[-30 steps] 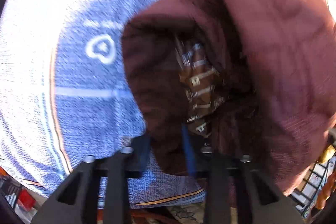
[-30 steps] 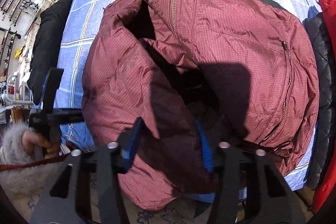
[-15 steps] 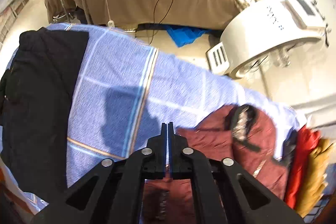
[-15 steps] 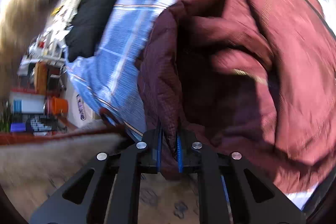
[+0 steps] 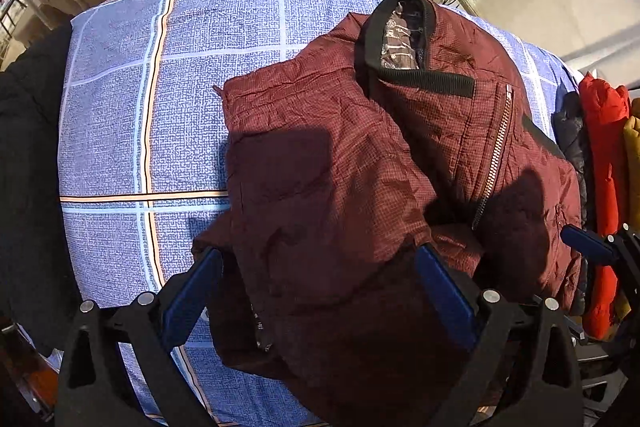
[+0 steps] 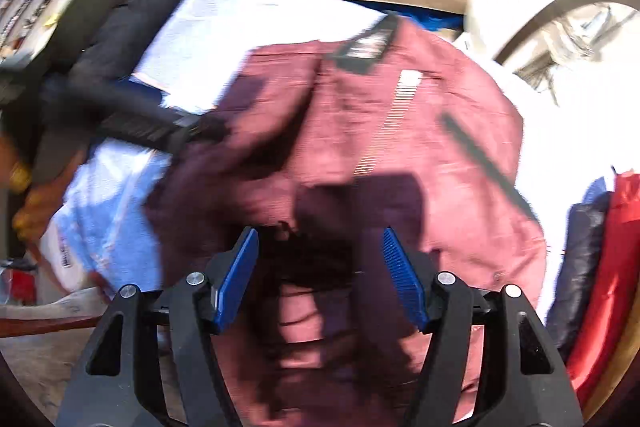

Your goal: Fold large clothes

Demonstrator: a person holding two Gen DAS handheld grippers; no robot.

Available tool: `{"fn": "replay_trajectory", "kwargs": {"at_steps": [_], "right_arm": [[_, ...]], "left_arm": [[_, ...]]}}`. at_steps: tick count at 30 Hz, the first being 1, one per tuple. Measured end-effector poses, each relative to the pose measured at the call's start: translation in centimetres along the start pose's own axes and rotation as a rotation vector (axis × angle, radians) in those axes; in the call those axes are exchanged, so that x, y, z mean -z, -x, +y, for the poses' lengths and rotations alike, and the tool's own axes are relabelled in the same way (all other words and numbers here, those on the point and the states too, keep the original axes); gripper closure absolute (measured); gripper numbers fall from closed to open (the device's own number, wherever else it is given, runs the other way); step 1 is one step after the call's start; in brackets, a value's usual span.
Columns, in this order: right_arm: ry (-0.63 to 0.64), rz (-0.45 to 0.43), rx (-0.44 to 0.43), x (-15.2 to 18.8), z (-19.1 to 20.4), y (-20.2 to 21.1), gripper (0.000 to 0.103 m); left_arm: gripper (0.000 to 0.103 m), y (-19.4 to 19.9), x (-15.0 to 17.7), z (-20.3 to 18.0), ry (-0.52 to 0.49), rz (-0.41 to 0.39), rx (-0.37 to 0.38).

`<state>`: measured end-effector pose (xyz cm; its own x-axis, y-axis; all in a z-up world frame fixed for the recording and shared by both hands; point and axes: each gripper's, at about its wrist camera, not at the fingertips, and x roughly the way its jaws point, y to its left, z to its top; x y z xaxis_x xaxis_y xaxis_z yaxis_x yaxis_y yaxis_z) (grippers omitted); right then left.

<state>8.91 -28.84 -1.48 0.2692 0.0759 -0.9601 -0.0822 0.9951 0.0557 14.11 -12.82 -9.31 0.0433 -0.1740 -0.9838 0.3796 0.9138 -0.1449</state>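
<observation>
One maroon jacket (image 5: 360,155) folded, crumpled; black collar (image 5: 404,39) on top

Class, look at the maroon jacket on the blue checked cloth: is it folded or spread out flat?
Partly folded. The maroon jacket has one side doubled over its front, covering the lower zipper; the collar remains exposed.

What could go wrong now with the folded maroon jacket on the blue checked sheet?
1. Both tools, left tool and right tool, have just been opening; nothing holds the maroon jacket, so its puffy fold may spring open.
2. Its lower edge lies near the blue checked sheet's front edge and might slide off.
</observation>
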Motion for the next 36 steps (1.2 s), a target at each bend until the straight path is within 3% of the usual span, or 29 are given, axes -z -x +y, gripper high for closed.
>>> {"fn": "replay_trajectory", "kwargs": {"at_steps": [3, 7, 9, 11, 12, 13, 14, 16, 22, 24, 25, 26, 28, 29, 31, 33, 36], "right_arm": [[0.103, 0.027, -0.049, -0.1, -0.9, -1.2, 0.038], [0.361, 0.081, -0.023, 0.4, 3.3, -5.2, 0.038], [0.458, 0.055, -0.006, 0.2, 5.1, -6.8, 0.038], [0.52, 0.029, 0.031, -0.1, 6.3, -8.2, 0.038], [0.533, 0.036, 0.043, -0.2, 6.3, -9.0, 0.042], [0.521, 0.063, 0.028, -0.5, 6.2, -9.6, 0.06], [0.497, 0.09, -0.011, -0.8, 6.0, -9.9, 0.066], [0.466, 0.087, -0.021, -1.0, 5.5, -9.3, 0.081], [0.244, 0.005, -0.122, -2.4, 0.4, -4.5, 0.09], [0.177, -0.019, -0.165, -2.9, -1.1, -2.6, 0.09], [0.174, -0.022, -0.171, -2.8, -1.0, -2.1, 0.09], [0.18, -0.021, -0.171, -3.0, -0.4, -1.8, 0.09], [0.189, -0.004, -0.181, -2.6, -0.3, -2.0, 0.09], [0.201, 0.001, -0.175, -2.1, 0.5, -2.1, 0.09], [0.204, 0.003, -0.169, -1.1, 1.6, -2.5, 0.09], [0.162, -0.004, -0.18, -0.8, 1.6, -2.5, 0.09], [0.123, -0.015, -0.181, -0.2, 1.8, -2.2, 0.09]], "left_arm": [[0.008, -1.4, -2.4, -0.5, -0.028, 0.037, -0.08], [0.008, -4.2, -3.3, -0.8, -0.109, 0.121, -0.194], [0.013, -5.5, -3.0, -0.8, -0.112, 0.163, -0.184], [0.039, -6.2, -2.2, -0.1, -0.084, 0.195, -0.172], [0.047, -6.4, -1.9, 0.3, -0.067, 0.205, -0.164], [0.063, -6.3, -1.5, 1.0, -0.039, 0.209, -0.144], [0.081, -6.2, -1.2, 1.4, -0.026, 0.211, -0.138], [0.103, -5.8, -0.4, 2.5, -0.008, 0.217, -0.15], [0.103, -2.8, 1.9, 7.4, 0.144, 0.175, -0.069], [0.093, -1.4, 1.4, 7.9, 0.187, 0.135, -0.039], [0.054, -0.6, 0.9, 8.0, 0.21, 0.115, -0.039], [0.007, 0.1, 0.0, 7.7, 0.22, 0.098, -0.045], [0.008, 1.4, -1.9, 5.8, 0.165, 0.037, -0.023], [0.008, 1.6, -2.6, 4.6, 0.125, 0.03, -0.053], [0.006, 1.4, -3.8, 1.9, 0.018, 0.023, -0.159], [0.006, -0.8, -5.0, -1.0, -0.108, 0.067, -0.301], [0.009, -3.9, -5.5, -2.9, -0.178, 0.126, -0.371]]}}
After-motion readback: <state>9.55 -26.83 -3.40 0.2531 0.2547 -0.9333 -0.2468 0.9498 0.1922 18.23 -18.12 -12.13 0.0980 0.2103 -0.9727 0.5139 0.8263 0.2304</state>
